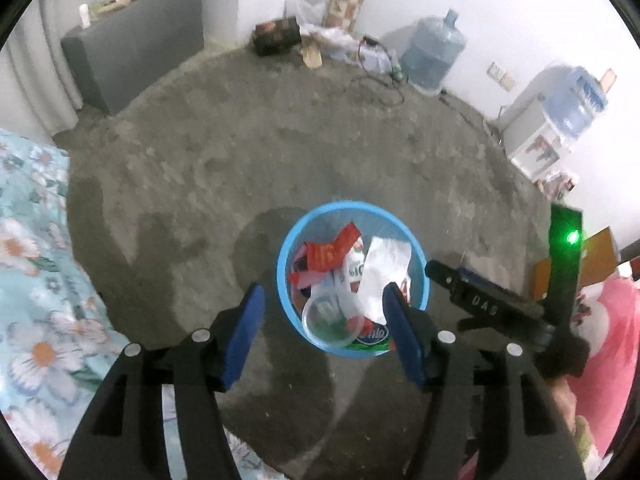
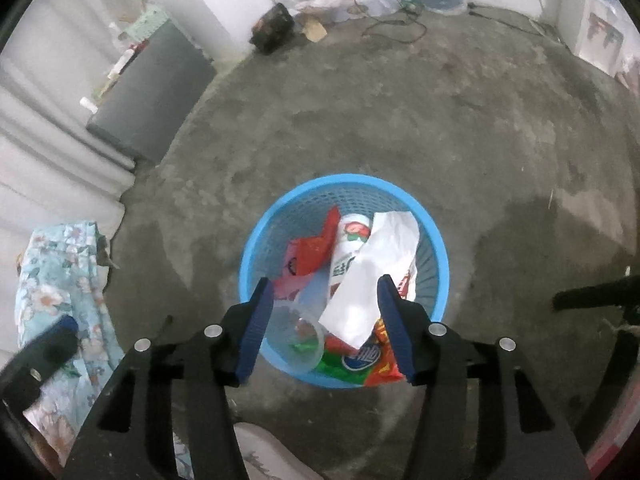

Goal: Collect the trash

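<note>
A blue mesh trash basket (image 1: 288, 248) (image 2: 296, 200) stands on the concrete floor, filled with wrappers. Inside lie a white paper (image 1: 380, 276) (image 2: 372, 276), red wrappers (image 1: 332, 252) (image 2: 316, 248) and a clear plastic cup (image 1: 328, 322) (image 2: 296, 340). My left gripper (image 1: 324, 304) is open and empty, above the basket's near side. My right gripper (image 2: 325, 292) is open and empty, directly above the basket. The right gripper's body shows at the right of the left wrist view (image 1: 492, 304).
A floral bedspread (image 1: 32, 260) (image 2: 60, 280) lies at the left. A grey cabinet (image 1: 132, 52) (image 2: 152, 92), water jugs (image 1: 436, 52), a dispenser (image 1: 540, 136) and cables (image 1: 380, 76) line the far walls. Bare concrete floor surrounds the basket.
</note>
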A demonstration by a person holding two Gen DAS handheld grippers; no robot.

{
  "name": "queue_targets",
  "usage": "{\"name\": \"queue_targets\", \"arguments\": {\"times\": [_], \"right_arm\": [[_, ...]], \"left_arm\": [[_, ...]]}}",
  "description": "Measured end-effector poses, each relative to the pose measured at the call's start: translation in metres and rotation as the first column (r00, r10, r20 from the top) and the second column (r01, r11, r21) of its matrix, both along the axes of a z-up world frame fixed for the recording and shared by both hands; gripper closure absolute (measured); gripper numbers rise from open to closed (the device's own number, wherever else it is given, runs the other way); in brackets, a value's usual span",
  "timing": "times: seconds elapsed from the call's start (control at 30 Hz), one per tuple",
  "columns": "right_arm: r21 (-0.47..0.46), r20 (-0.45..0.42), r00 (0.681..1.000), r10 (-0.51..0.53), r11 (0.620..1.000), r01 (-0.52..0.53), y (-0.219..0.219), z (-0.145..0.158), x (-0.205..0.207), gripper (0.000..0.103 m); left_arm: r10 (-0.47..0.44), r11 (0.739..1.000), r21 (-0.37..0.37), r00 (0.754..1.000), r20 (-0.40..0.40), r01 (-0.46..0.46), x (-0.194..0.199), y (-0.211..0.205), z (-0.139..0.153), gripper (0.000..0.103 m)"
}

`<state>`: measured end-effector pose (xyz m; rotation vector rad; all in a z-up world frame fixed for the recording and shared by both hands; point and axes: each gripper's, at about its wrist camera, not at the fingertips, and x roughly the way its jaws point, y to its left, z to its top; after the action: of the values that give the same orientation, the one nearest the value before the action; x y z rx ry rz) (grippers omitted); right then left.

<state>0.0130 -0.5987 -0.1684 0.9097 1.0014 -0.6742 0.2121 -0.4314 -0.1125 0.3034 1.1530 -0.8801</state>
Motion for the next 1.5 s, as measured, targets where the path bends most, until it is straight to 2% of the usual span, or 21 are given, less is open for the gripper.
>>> {"name": "queue_targets", "arguments": {"times": [0.17, 0.27, 0.33, 0.43, 0.47, 0.53, 0.63, 0.67, 0.73, 0.83, 0.87, 0.9, 0.93, 1.0, 1.1, 1.13, 1.2, 1.33, 1.5], "right_arm": [[-0.076, 0.057, 0.996, 0.063, 0.995, -0.058, 0.018, 0.047, 0.001, 0.047], [-0.161, 0.110, 0.983, 0.148, 0.978, -0.129, 0.045, 0.094, 0.003, 0.038], [-0.241, 0.154, 0.962, 0.226, 0.953, -0.186, 0.073, 0.135, 0.005, 0.030], [-0.368, 0.187, 0.923, 0.335, 0.895, -0.250, 0.119, 0.186, 0.003, 0.016], [-0.411, 0.195, 0.909, 0.368, 0.872, -0.265, 0.136, 0.201, 0.001, 0.009], [-0.493, 0.199, 0.886, 0.419, 0.824, -0.279, 0.170, 0.228, -0.005, 0.008], [-0.578, 0.211, 0.853, 0.478, 0.764, -0.285, 0.218, 0.258, -0.016, 0.008], [-0.598, 0.213, 0.847, 0.488, 0.750, -0.282, 0.229, 0.264, -0.020, 0.008], [-0.639, 0.219, 0.830, 0.513, 0.718, -0.276, 0.252, 0.274, -0.030, 0.008], [-0.683, 0.205, 0.809, 0.550, 0.673, -0.284, 0.286, 0.278, -0.041, 0.008], [-0.685, 0.191, 0.809, 0.556, 0.665, -0.296, 0.296, 0.277, -0.041, 0.008], [-0.682, 0.177, 0.808, 0.562, 0.662, -0.311, 0.306, 0.274, -0.042, 0.008], [-0.678, 0.160, 0.799, 0.580, 0.653, -0.338, 0.320, 0.267, -0.043, 0.008], [-0.674, 0.122, 0.781, 0.613, 0.629, -0.388, 0.337, 0.256, -0.039, 0.008], [-0.645, 0.009, 0.751, 0.660, 0.578, -0.500, 0.369, 0.231, -0.033, 0.008], [-0.631, -0.005, 0.747, 0.665, 0.577, -0.518, 0.379, 0.227, -0.033, 0.008], [-0.589, -0.030, 0.744, 0.667, 0.590, -0.552, 0.394, 0.219, -0.034, 0.008], [-0.541, -0.088, 0.768, 0.634, 0.617, -0.571, 0.400, 0.205, -0.039, 0.008], [-0.533, -0.121, 0.807, 0.578, 0.648, -0.544, 0.398, 0.199, -0.049, 0.008]], "left_arm": [[0.010, 0.993, -0.114, 0.999, 0.035, -0.006, -0.009, 0.044, 0.053, 0.037], [0.029, 0.981, -0.194, 0.996, 0.081, -0.013, -0.022, 0.087, 0.094, 0.028], [0.050, 0.973, -0.231, 0.992, 0.112, -0.023, -0.031, 0.114, 0.116, 0.020], [0.139, 0.956, -0.282, 0.975, 0.174, -0.086, -0.049, 0.171, 0.152, 0.005], [0.184, 0.947, -0.298, 0.963, 0.195, -0.121, -0.057, 0.194, 0.164, 0.005], [0.258, 0.931, -0.318, 0.941, 0.220, -0.181, -0.071, 0.230, 0.178, 0.005], [0.392, 0.899, -0.309, 0.885, 0.252, -0.310, -0.092, 0.287, 0.191, 0.005], [0.454, 0.875, -0.310, 0.851, 0.263, -0.371, -0.102, 0.312, 0.193, 0.005], [0.529, 0.838, -0.318, 0.803, 0.274, -0.443, -0.116, 0.343, 0.195, 0.005], [0.650, 0.760, -0.312, 0.684, 0.331, -0.570, -0.143, 0.391, 0.191, 0.005], [0.687, 0.726, -0.296, 0.631, 0.361, -0.621, -0.154, 0.405, 0.187, 0.005], [0.712, 0.699, -0.293, 0.593, 0.375, -0.653, -0.165, 0.417, 0.182, 0.005], [0.729, 0.679, -0.296, 0.570, 0.379, -0.672, -0.172, 0.428, 0.178, 0.005], [0.747, 0.657, -0.292, 0.550, 0.372, -0.695, -0.185, 0.444, 0.166, 0.005], [0.775, 0.617, -0.242, 0.523, 0.356, -0.749, -0.198, 0.455, 0.143, 0.005], [0.783, 0.605, -0.224, 0.519, 0.344, -0.764, -0.201, 0.455, 0.136, 0.005], [0.783, 0.607, -0.180, 0.544, 0.300, -0.774, -0.205, 0.454, 0.121, 0.005], [0.723, 0.667, -0.051, 0.629, 0.285, -0.743, -0.198, 0.436, 0.097, 0.005], [0.684, 0.701, -0.029, 0.659, 0.314, -0.713, -0.201, 0.422, 0.094, 0.005]]}}
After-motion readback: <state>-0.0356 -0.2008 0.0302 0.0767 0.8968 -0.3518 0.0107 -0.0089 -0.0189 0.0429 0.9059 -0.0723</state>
